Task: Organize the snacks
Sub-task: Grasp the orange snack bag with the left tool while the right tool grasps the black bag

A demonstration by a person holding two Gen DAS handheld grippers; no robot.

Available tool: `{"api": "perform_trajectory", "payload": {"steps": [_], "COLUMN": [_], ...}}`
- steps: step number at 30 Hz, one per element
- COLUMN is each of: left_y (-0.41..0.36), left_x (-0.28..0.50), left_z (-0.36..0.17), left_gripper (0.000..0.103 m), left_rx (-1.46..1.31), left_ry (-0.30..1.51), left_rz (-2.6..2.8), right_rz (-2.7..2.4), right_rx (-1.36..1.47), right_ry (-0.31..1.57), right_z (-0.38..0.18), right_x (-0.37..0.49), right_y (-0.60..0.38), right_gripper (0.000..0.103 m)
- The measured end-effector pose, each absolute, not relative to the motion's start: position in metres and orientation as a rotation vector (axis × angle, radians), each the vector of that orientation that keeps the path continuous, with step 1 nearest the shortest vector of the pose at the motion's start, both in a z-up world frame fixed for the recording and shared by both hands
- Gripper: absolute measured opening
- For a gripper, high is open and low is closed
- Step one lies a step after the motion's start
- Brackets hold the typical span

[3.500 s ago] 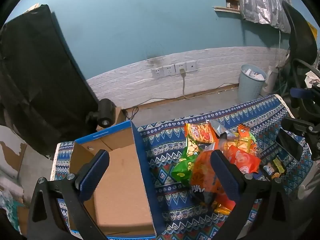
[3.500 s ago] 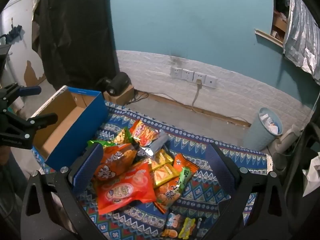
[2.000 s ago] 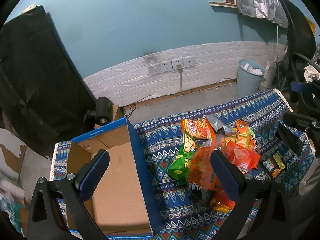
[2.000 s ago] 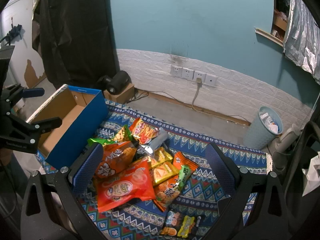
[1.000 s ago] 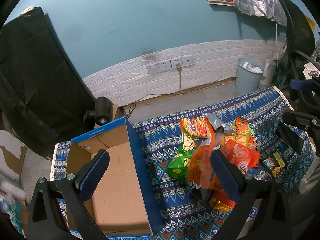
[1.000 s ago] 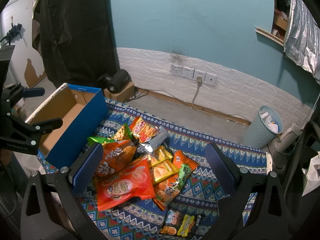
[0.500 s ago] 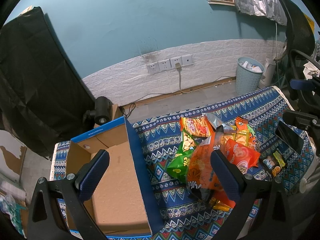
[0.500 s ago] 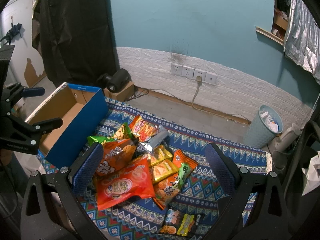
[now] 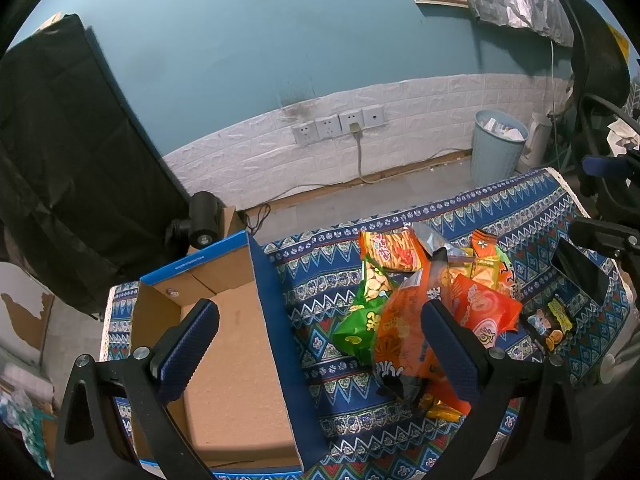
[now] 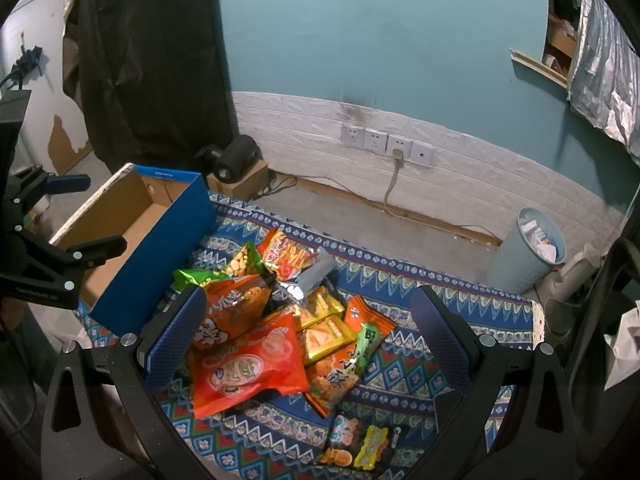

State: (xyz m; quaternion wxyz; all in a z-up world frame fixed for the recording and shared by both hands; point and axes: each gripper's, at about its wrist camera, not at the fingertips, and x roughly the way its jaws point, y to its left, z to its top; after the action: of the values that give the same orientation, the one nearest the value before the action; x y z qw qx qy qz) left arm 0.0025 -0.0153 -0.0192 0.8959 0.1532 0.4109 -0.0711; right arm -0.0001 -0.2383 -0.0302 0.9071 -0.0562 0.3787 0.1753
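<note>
Both grippers, left gripper (image 9: 320, 344) and right gripper (image 10: 308, 332), are hanging spread wide and holding nothing above the snack packets (image 10: 272, 328), which are lying heaped on the patterned cloth (image 10: 448, 292) just beside the blue cardboard box (image 9: 276, 320)

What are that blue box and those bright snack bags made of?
The blue box looks like cardboard: brown matte inside, blue printed outside, folded flaps. The snack bags seem glossy plastic film; they crinkle and glint, and the silver packet looks foil-like.
</note>
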Motion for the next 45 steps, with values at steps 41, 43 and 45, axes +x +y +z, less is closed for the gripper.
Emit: {"api": "perform_trajectory", "payload": {"steps": [41, 43, 45], "left_y": [-0.084, -0.086, -0.086], "left_x": [0.060, 0.064, 0.069], "left_z": [-0.149, -0.157, -0.164], "left_gripper": [0.102, 0.102, 0.102], "left_rx": [0.327, 0.347, 0.346], "left_ry": [1.261, 1.274, 1.288], "left_rz": [-0.329, -0.317, -0.313], "right_rz": [0.228, 0.228, 0.211], "right_rx": [0.037, 0.051, 0.054], "right_ry": [1.161, 1.178, 1.195], "right_z": [-0.143, -0.149, -0.156], "right_x": [0.013, 0.015, 0.016], "right_y": [-0.305, -0.308, -0.311], "right_gripper": [0.100, 0.100, 0.100]}}
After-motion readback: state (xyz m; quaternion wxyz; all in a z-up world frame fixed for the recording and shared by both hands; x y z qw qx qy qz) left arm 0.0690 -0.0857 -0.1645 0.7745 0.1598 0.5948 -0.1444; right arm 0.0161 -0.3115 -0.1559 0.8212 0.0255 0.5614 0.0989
